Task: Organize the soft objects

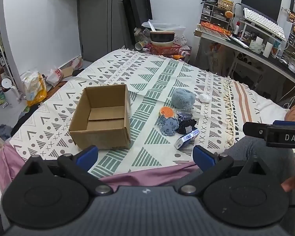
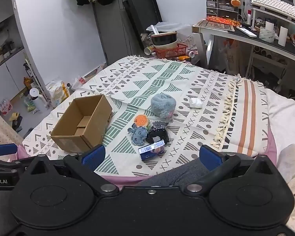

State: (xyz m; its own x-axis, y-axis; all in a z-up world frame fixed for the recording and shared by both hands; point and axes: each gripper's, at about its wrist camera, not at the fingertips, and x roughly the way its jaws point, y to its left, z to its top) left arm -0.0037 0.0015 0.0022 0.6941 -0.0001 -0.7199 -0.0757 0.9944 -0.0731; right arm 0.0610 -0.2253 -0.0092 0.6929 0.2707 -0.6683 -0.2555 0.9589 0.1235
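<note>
In the left wrist view, the left gripper [image 1: 145, 155] was held low at the near edge of the cloth [image 1: 147, 74], its blue pads wide apart with nothing between them, apparently a waiting pose from which the whole work area could be seen. The box [image 1: 102, 118] was seen left of centre, mouth up and empty, probably set there as the bin. The soft things were gathered just right of centre: a grey fuzzy roll [image 1: 183, 98] at the back, an orange toy [image 1: 166, 111] touching a blue plush [image 1: 168, 128], a dark pouch [image 1: 185, 126] beside them, and a blue packet [image 1: 186, 138] nearest the camera. A white wad [image 1: 204, 98] lay apart, right of the roll. In the right wrist view, the right gripper [image 2: 150, 157] was likewise spread and empty, held low at centre bottom, the cluster just above it in the frame. The box [image 2: 82, 125] was seen at middle left, its long axis running from lower left to upper right. The packet [image 2: 151, 149] was laid with its long axis nearly across the frame, rising slightly to the right.
</note>
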